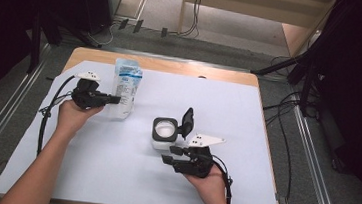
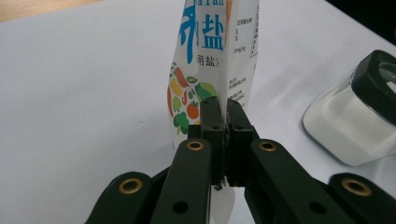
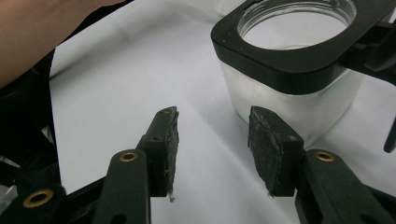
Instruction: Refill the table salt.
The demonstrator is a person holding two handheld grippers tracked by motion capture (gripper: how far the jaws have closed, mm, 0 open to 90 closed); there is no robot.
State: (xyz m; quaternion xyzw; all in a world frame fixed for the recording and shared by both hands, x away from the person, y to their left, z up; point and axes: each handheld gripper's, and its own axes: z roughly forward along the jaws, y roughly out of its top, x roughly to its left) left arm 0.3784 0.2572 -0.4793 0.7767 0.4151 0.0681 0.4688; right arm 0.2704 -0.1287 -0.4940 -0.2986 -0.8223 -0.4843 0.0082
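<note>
Salt bag (image 1: pixel 125 86) is pinched upright by the left tongs (image 2: pixel 223 116), the open jar (image 1: pixel 164 133) (lid flipped back) waits just ahead of the half-spread, empty right tongs (image 3: pixel 212 144), and pouring is judged not yet begun.

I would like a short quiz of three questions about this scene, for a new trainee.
1. True or false: the left tongs are shut on the salt bag.
2. The hinged lid of the jar is: A) closed B) flipped open C) lying flat on the table.
3. Fill in: the right tongs are ____, with nothing between the pads.

Key:
1. True; the pads pinch the bag's edge and it stands upright.
2. B; the jar mouth is uncovered and shows white contents.
3. Open; they sit just beside the jar without touching it.
</note>
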